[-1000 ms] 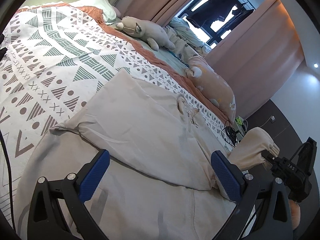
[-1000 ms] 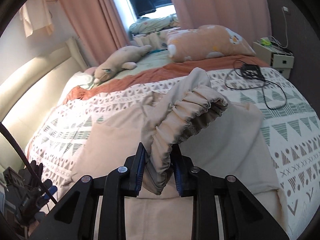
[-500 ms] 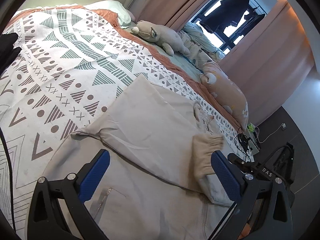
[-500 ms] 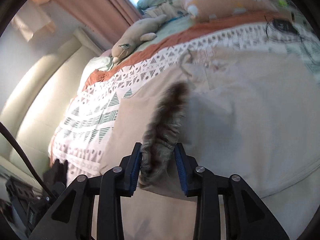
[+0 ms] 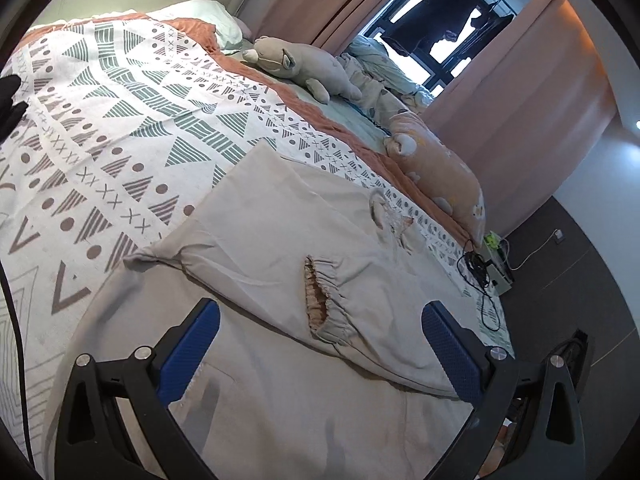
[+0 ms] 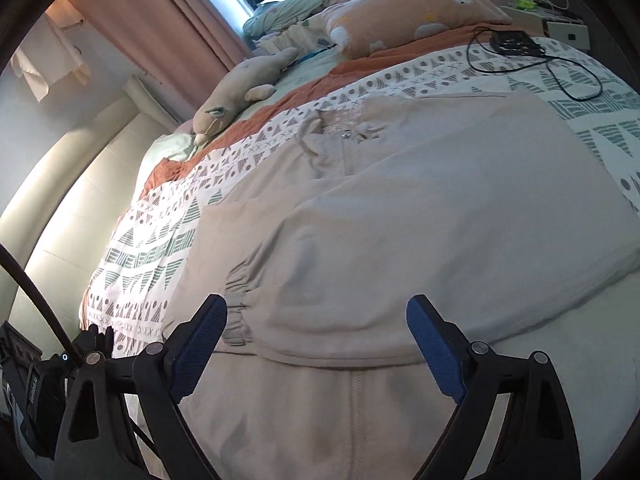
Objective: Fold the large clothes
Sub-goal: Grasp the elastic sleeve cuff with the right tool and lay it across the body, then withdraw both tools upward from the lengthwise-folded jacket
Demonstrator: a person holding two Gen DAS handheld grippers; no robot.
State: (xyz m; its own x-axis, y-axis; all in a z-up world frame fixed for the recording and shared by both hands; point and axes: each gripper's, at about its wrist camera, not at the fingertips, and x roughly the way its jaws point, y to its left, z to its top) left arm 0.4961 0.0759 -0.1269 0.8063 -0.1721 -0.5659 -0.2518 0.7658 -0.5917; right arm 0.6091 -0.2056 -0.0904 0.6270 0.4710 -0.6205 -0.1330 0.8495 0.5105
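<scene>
- One beige garment [image 5: 280,232] on the bed [image 5: 120,120], two sleeves folded inward.
- Two plush toys, far edge.
- Left claw [image 5: 320,344] wide, empty.
- Right claw [image 6: 320,340] just opened wide; cuff [image 6: 238,308] released.

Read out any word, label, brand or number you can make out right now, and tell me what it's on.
No text can be read.
Small white lettering on the black housing at the lower left of the right wrist view: too blurred to read.
Patterned blanket: only crosses, dots and triangles, a pattern and not writing.
Beige garment: no label or print shows.
</scene>
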